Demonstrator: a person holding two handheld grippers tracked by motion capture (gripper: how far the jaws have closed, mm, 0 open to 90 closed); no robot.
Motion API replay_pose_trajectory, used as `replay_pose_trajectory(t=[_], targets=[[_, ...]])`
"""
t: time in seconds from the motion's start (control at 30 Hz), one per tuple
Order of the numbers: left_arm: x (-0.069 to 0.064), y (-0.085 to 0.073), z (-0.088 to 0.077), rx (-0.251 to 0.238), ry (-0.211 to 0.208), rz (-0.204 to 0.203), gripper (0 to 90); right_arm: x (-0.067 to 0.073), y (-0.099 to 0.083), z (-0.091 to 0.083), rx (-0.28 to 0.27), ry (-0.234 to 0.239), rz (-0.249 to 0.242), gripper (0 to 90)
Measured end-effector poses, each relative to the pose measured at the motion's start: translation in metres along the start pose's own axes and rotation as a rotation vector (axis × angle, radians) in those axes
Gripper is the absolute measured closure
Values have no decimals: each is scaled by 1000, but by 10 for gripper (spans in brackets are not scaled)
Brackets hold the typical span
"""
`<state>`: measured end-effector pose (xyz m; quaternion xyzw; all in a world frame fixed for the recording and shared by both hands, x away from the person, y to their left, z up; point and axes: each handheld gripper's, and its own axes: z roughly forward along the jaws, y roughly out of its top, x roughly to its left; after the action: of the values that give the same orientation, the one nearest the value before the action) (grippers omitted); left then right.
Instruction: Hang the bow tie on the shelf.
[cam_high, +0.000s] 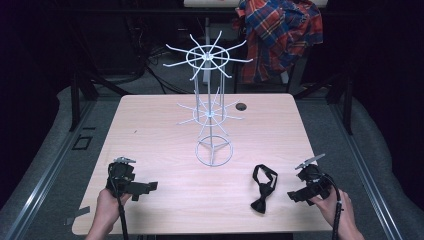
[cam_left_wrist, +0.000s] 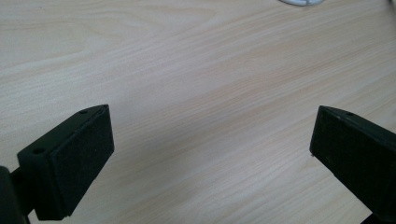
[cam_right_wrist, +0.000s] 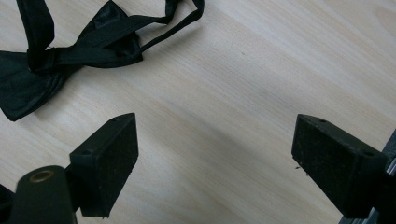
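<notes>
Bow tie (cam_high: 263, 188) on the table (cam_high: 165, 130)
It lies just beside the right gripper (cam_high: 292, 196), whose jaws stand wide and hold nothing.

Black bow tie (cam_right_wrist: 60, 60) flat on table (cam_right_wrist: 261, 60); gripper (cam_right_wrist: 215, 158) fingers wide apart, w/ nothing between.

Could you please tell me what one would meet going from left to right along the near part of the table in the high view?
Left gripper → base ring of the white wire rack → black bow tie → right gripper, all on or just over the wooden table.
</notes>
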<state>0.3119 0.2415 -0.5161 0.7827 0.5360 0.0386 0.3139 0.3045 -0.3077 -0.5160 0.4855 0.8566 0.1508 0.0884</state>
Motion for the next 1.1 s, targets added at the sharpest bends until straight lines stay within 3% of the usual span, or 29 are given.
replay_pose_trajectory(t=[0.23, 0.27, 0.4, 0.83, 0.97, 1.0, 1.1], targets=[[2, -3, -3, -3, 2, -11, 0, 3, 4, 1, 8, 3, -18, 141], [2, -3, -3, -4, 0, -12, 0, 4, 4, 2, -11, 2, -4, 141], [2, -3, -3, -6, 2, -9, 0, 4, 6, -1, 11, 14, -17, 136], [1, -2, 0, -2, -1, -8, 0, 7, 18, 2, -24, 4, -21, 97], [0, -1, 2, 4, -4, -3, 0, 13, 25, 6, -60, 40, -3, 106], [-1, -1, 2, 4, -5, -1, 0, 13, 28, 4, -35, 38, -32, 103], [0, -1, 1, 5, -5, 2, 0, 16, 34, 5, -42, 44, -34, 81]])
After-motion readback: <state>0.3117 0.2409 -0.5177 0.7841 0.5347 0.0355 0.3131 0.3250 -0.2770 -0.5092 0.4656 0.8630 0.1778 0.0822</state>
